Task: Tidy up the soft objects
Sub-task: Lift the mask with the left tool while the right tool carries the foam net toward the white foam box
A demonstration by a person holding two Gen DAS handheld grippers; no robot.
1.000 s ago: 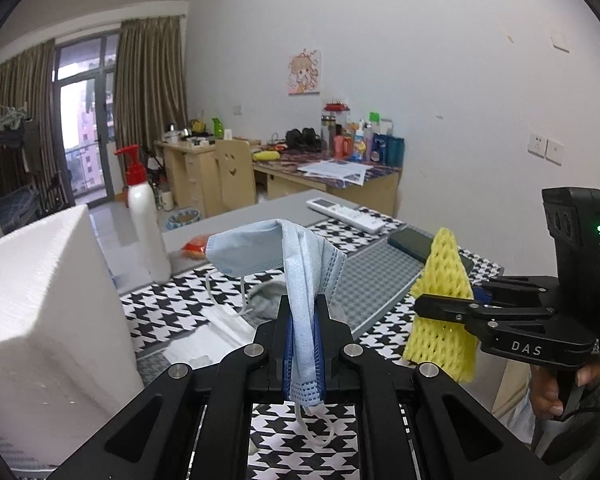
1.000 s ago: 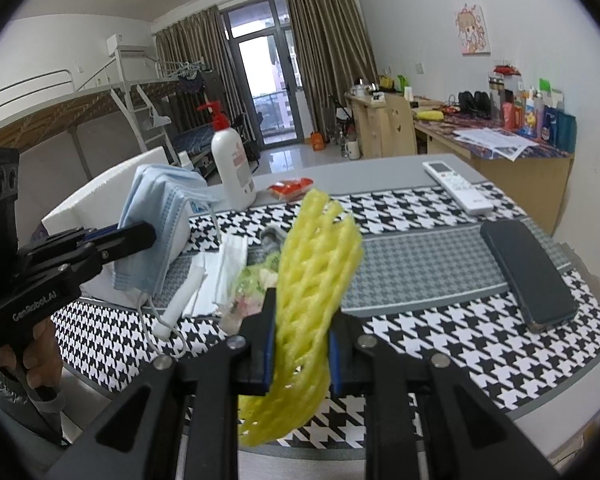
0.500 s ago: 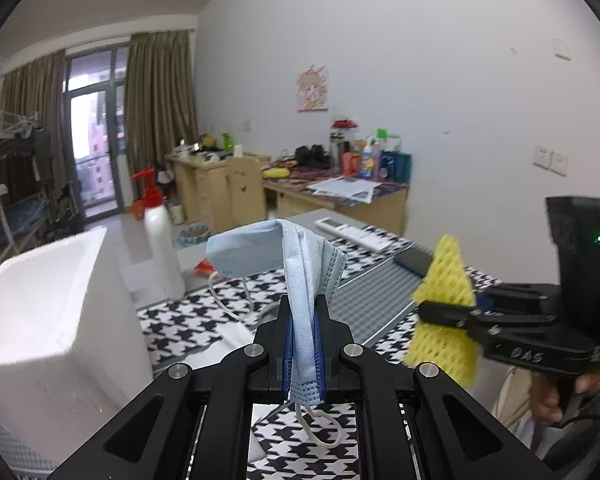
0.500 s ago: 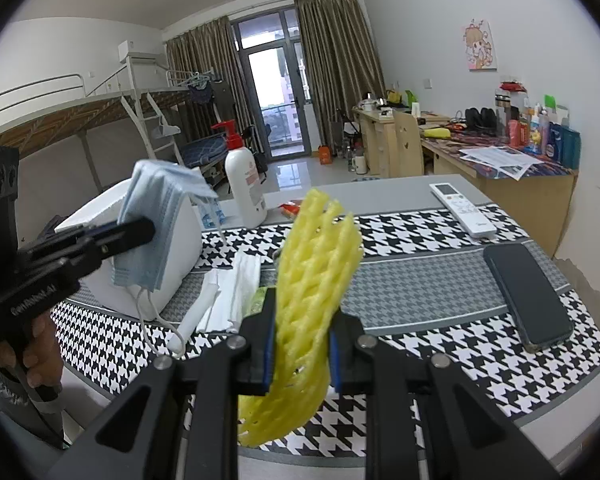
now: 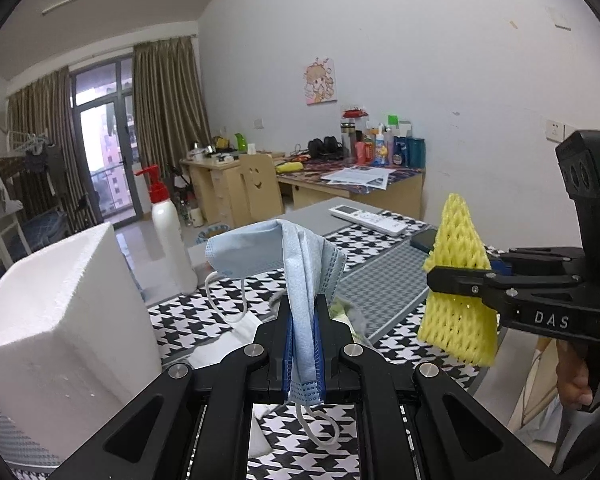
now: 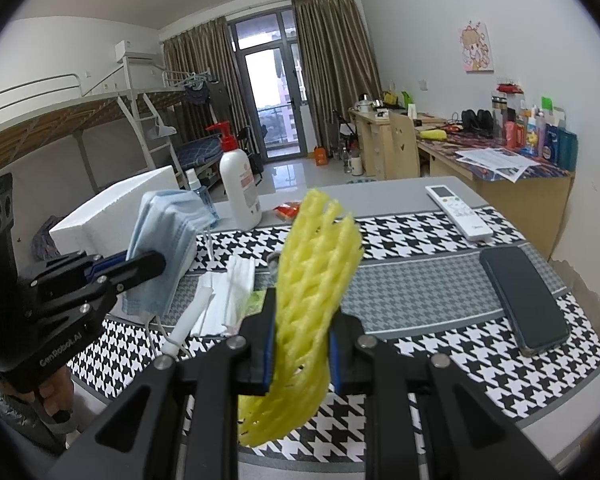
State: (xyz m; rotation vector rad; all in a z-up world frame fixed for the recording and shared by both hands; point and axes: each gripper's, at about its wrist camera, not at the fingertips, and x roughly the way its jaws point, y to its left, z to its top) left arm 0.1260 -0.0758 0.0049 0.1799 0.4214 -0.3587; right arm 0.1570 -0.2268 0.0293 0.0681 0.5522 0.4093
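1. We see only part of the clutter at the centre of the surface (image 6: 420, 292): white tissues (image 6: 224, 296), something pale green and a grey scrap lie behind the fingers, too hidden to name.
2. The inside of the white foam box (image 5: 60, 320), at the left of the left wrist view, is out of sight, so we cannot tell what it holds.
3. The surface carries a black-and-white houndstooth cloth with a grey band. On it stand a white pump bottle (image 6: 240, 184) and, toward the right, a remote control (image 6: 458, 210) and a dark phone (image 6: 524, 300), well apart from the box.
4. Behind are brown curtains, a balcony door, a bunk bed at the upper left of the right wrist view, and cluttered wooden desks along the right wall.
5. Our left hand-held gripper (image 5: 303, 340) is clamped on a blue face mask (image 5: 288, 252), held in the air above the surface beside the box.
6. Our right hand-held gripper (image 6: 302, 340) is clamped on a yellow foam net (image 6: 316, 280), also raised above the surface's near edge.
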